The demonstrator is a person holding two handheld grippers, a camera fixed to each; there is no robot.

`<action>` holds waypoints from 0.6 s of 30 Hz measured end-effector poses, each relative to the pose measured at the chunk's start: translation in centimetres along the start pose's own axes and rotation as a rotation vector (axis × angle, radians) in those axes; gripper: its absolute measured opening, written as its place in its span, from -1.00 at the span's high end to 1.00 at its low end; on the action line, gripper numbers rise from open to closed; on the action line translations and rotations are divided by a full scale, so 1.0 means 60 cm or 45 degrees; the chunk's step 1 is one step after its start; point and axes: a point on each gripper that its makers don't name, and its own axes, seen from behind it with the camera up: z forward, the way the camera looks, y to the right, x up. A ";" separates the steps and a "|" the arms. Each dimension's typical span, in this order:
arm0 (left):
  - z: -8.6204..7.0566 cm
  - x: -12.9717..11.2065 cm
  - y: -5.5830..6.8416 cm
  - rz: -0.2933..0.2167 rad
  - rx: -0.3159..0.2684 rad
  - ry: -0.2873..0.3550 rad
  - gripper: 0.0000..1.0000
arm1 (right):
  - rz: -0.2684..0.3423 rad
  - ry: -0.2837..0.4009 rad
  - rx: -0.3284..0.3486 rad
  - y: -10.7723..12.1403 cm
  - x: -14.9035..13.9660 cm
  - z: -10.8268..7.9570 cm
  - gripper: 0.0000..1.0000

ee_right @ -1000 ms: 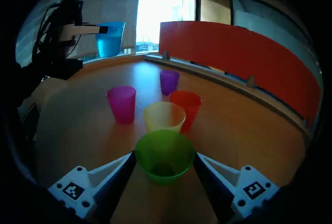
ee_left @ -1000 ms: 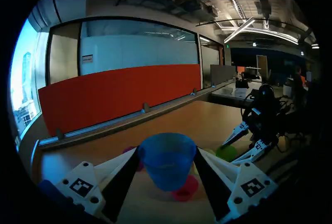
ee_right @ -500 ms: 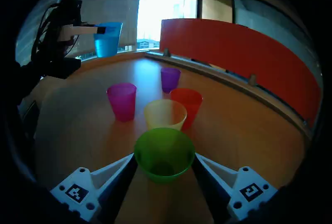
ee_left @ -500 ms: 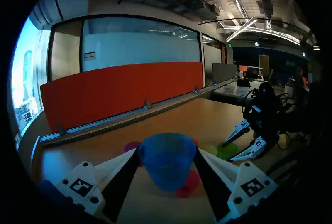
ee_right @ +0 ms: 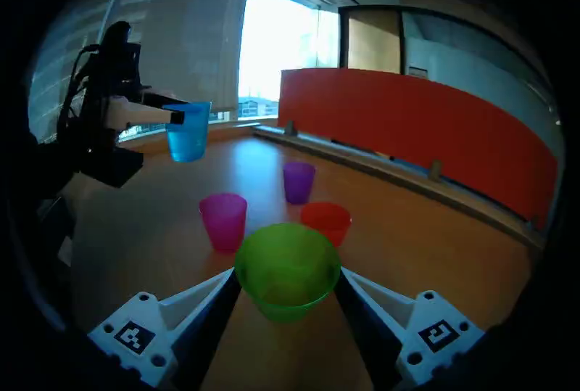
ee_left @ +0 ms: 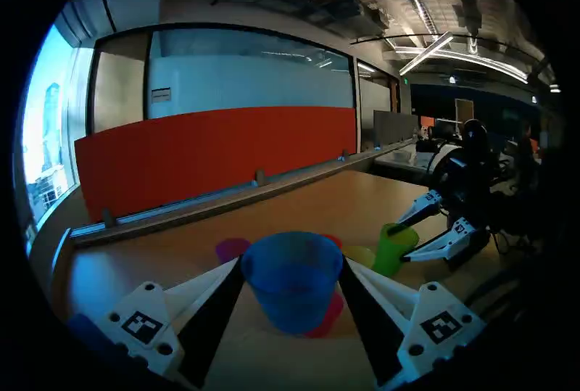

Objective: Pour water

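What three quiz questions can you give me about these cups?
1. True or false: the left tool holds a blue cup.
2. Which cup does the right tool hold? A pink, B green cup, C red.
3. Fill in: the purple cup stands on the ____.
Key: 1 true; 2 B; 3 table.

2 forward views, low, facing each other across shared desk [ee_left: 348, 202]
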 end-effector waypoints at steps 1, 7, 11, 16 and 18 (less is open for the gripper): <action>-0.002 -0.001 0.002 -0.001 0.000 0.003 -0.75 | -0.001 0.014 0.000 -0.003 0.007 -0.002 -0.81; -0.014 -0.001 0.014 -0.006 -0.005 0.020 -0.76 | 0.002 0.102 0.001 -0.023 0.054 -0.014 -0.81; -0.021 -0.001 0.025 -0.014 -0.016 0.031 -0.76 | 0.009 0.156 0.004 -0.035 0.082 -0.023 -0.81; -0.030 -0.004 0.041 -0.012 -0.037 0.038 -0.76 | 0.007 0.197 0.014 -0.048 0.107 -0.031 -0.80; -0.033 -0.005 0.047 -0.008 -0.043 0.041 -0.75 | 0.002 0.209 0.018 -0.053 0.116 -0.034 -0.80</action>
